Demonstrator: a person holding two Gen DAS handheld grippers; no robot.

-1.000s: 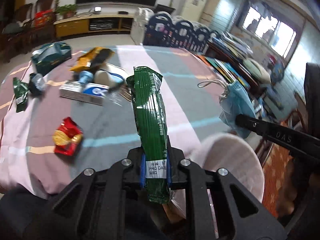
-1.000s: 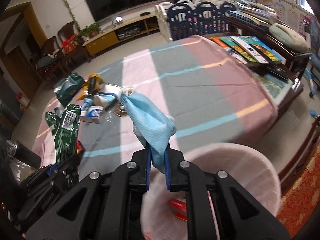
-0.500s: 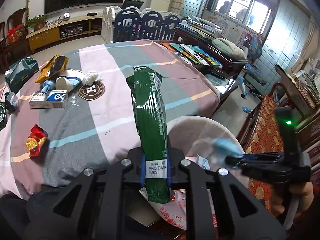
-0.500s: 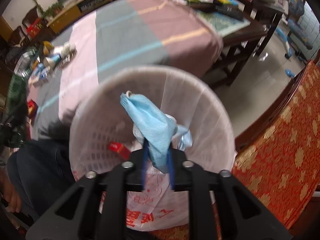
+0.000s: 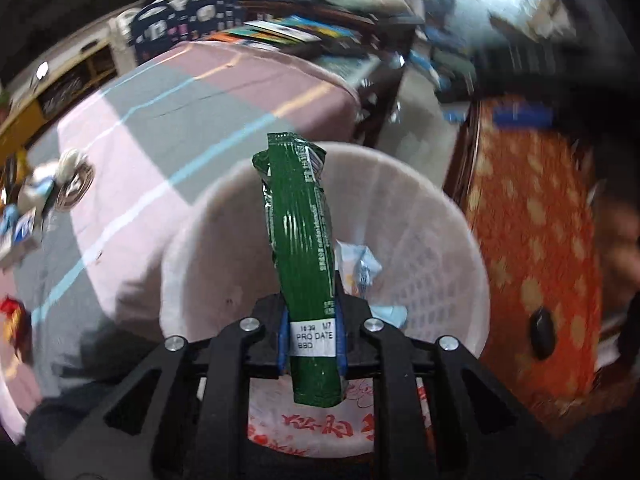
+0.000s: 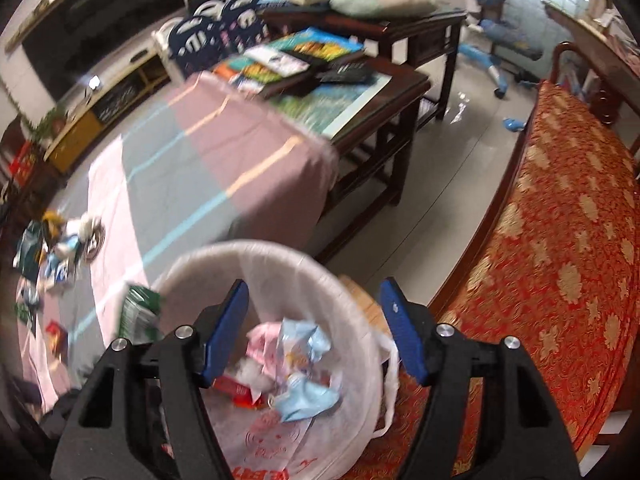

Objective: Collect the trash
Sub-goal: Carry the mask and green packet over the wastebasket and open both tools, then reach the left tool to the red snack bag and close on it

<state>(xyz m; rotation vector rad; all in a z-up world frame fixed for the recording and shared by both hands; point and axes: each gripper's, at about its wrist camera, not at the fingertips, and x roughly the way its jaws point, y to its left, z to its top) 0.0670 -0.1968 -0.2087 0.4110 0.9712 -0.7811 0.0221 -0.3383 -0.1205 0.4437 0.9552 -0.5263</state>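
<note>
My left gripper (image 5: 310, 322) is shut on a long green wrapper (image 5: 300, 236) and holds it upright over the white trash basket (image 5: 460, 248). My right gripper (image 6: 314, 320) is open and empty above the same basket (image 6: 360, 320). A blue face mask (image 6: 306, 398) lies inside on crumpled paper and a red packet. The green wrapper's tip (image 6: 138, 312) shows at the basket's left rim in the right wrist view.
The table with the pink and grey striped cloth (image 6: 192, 168) lies left of the basket, with several pieces of trash (image 6: 60, 248) at its far left. A red patterned sofa (image 6: 560, 240) stands on the right. A dark wooden table with books (image 6: 320, 64) is behind.
My right gripper has opened and dropped the blue mask into the basket. My left gripper has carried the green wrapper over the basket.
</note>
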